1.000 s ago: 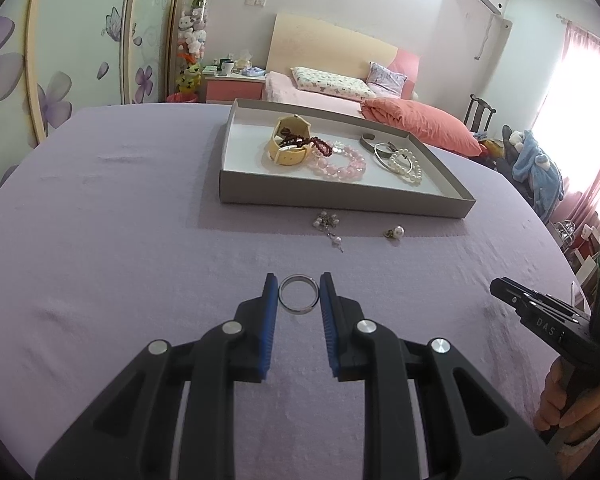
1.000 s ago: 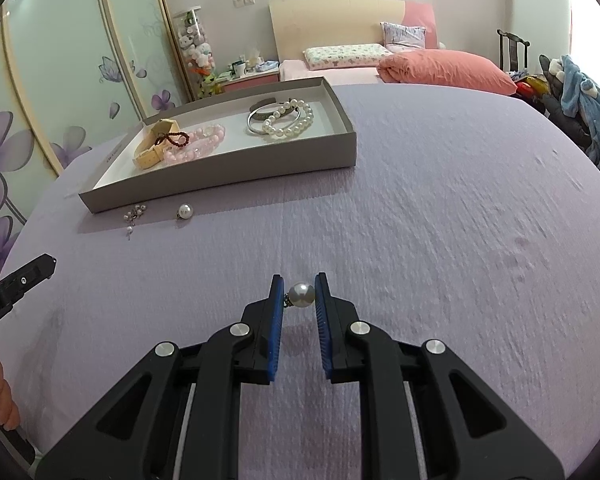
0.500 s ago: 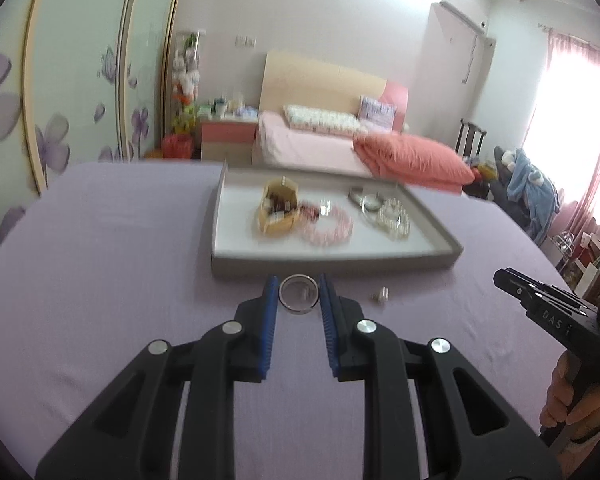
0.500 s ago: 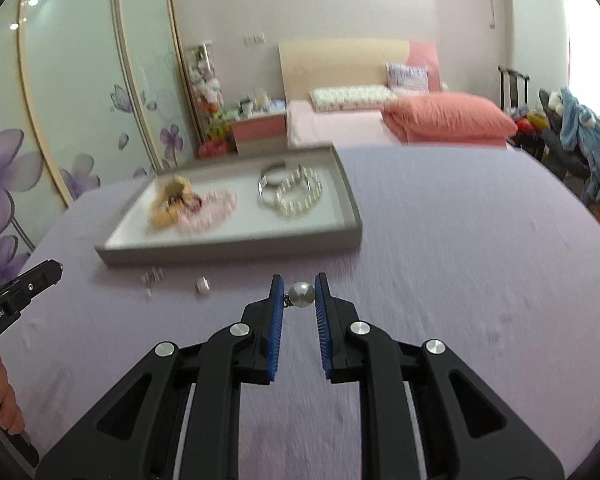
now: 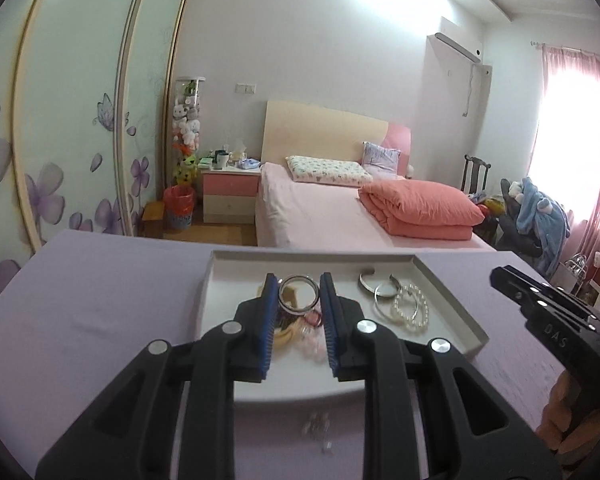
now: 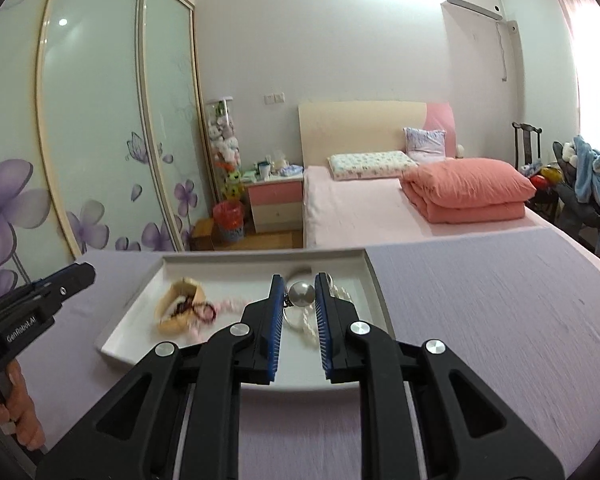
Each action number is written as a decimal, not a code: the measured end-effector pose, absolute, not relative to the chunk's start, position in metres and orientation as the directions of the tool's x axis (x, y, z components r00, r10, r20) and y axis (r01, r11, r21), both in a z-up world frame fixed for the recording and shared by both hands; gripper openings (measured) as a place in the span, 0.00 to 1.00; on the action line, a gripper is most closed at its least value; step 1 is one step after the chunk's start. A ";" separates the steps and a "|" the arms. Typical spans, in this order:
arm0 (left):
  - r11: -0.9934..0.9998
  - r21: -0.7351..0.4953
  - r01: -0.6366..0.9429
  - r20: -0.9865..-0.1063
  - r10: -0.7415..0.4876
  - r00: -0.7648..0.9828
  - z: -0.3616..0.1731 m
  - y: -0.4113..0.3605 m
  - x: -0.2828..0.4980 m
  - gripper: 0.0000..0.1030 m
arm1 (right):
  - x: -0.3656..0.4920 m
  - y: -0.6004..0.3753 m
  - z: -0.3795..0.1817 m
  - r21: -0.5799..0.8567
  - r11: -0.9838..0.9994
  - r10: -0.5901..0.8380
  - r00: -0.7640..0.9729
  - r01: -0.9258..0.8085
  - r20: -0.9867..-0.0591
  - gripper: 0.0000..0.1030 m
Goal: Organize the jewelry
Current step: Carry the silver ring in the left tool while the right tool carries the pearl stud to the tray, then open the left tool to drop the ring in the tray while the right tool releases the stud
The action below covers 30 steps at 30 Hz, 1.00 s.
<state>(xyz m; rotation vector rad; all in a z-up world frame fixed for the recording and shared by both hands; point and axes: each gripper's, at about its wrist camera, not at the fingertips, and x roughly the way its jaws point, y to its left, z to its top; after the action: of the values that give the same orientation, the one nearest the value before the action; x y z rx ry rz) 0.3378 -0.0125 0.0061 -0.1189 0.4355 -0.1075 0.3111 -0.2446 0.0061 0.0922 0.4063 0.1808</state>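
Left wrist view: left gripper (image 5: 299,294) is pinching a silver ring (image 5: 298,294) between its blue pads, jaws narrow, holding it above the tray (image 5: 452,302), over the tray's left half. Sitting inside the tray, right of the ring, are silver bangles (image 5: 380,286) and a pearl bracelet (image 5: 412,308); a tan band and pink beads are lying under the gripper, partly hidden. Small blurred earrings (image 5: 318,432) are lying on the purple tablecloth (image 5: 92,304) just outside the tray's near wall. Right gripper is showing at the tray's right, gripped by a hand (image 5: 560,412). Right wrist view: right gripper (image 6: 299,294) is clamping a pearl earring (image 6: 301,293), jaws nearly closed on it, hanging over the tray's (image 6: 374,280) right half above the pearl bracelet (image 6: 312,322). Tan band (image 6: 178,312) with a dark red bead string is lying in the tray's left half. Left gripper is sitting left of the tray.
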 end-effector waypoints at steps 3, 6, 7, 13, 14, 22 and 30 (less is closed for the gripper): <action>0.987 -0.138 0.079 -0.408 -0.130 0.904 0.001 -0.016 0.353 0.21 | 0.324 -0.243 0.001 0.136 0.977 0.206 0.901 -0.166 -0.381 0.16; 0.986 -0.146 0.079 -0.415 -0.134 0.900 -0.006 -0.018 0.367 0.21 | 0.338 -0.237 -0.006 0.127 0.977 0.209 0.895 -0.173 -0.393 0.16; 0.985 -0.151 0.079 -0.418 -0.136 0.898 -0.008 -0.018 0.370 0.21 | 0.341 -0.236 -0.008 0.128 0.976 0.212 0.892 -0.175 -0.399 0.16; 0.986 -0.145 0.085 -0.437 -0.140 0.888 -0.023 -0.018 0.386 0.21 | 0.352 -0.232 -0.022 0.122 0.976 0.216 0.877 -0.181 -0.429 0.16; 0.986 -0.146 0.084 -0.443 -0.141 0.885 -0.026 -0.019 0.389 0.21 | 0.352 -0.232 -0.023 0.124 0.976 0.216 0.875 -0.179 -0.434 0.16; 0.985 -0.155 0.075 -0.464 -0.140 0.875 -0.036 -0.020 0.395 0.21 | 0.354 -0.226 -0.031 0.124 0.976 0.217 0.864 -0.180 -0.455 0.16; 0.985 -0.155 0.075 -0.466 -0.140 0.874 -0.037 -0.020 0.397 0.21 | 0.360 -0.223 -0.033 0.129 0.975 0.221 0.859 -0.181 -0.462 0.17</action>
<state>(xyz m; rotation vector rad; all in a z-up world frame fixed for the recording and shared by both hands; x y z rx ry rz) 0.3974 -0.0198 -0.0371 -0.1336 0.4957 -0.1125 0.3601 -0.2235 -0.0328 0.0816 0.4950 0.2114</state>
